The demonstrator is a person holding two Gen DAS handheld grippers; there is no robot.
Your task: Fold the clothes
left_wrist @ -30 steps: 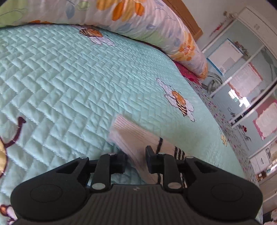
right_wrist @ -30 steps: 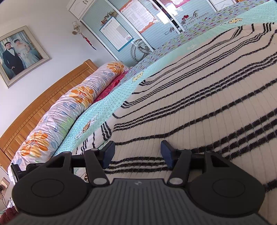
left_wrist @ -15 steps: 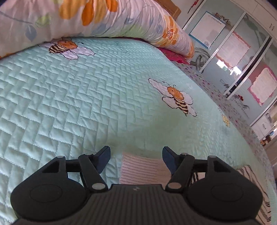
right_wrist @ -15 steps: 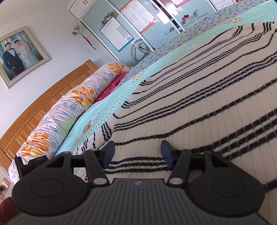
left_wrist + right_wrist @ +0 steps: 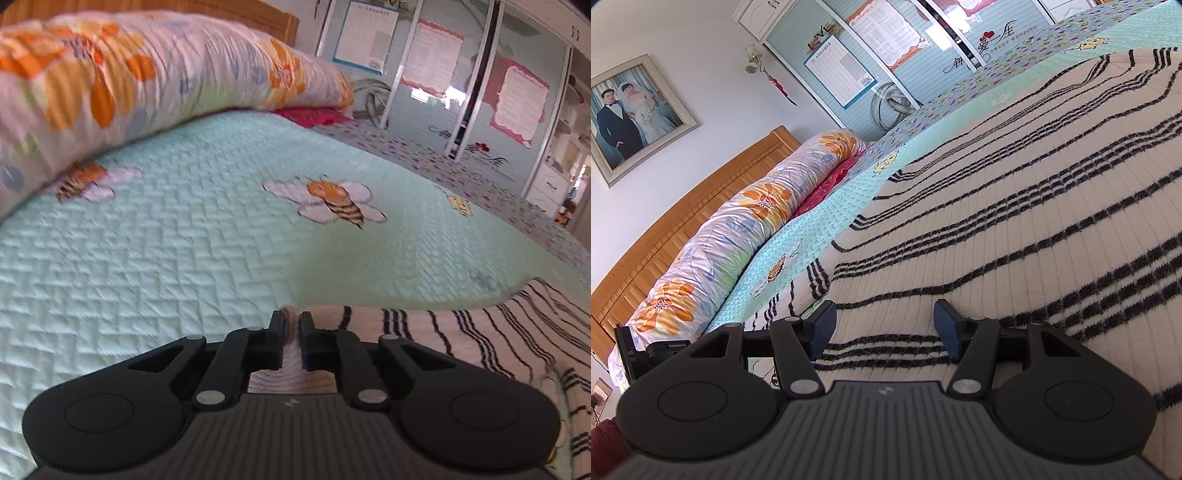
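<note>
Home bedroom. Bed had a quilted mint bedspread with bee prints, a rolled floral duvet against a wooden headboard, a framed wedding photo on the wall, and a sliding-door wardrobe.

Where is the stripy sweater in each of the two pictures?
Left wrist view: the stripy sweater lies at the lower right, its cuff pinched in the left hand-held gripper.
Right wrist view: it fills the right half, spread flat under the open right hand-held gripper.
Shared landmark: the flowered rolled quilt.
</note>
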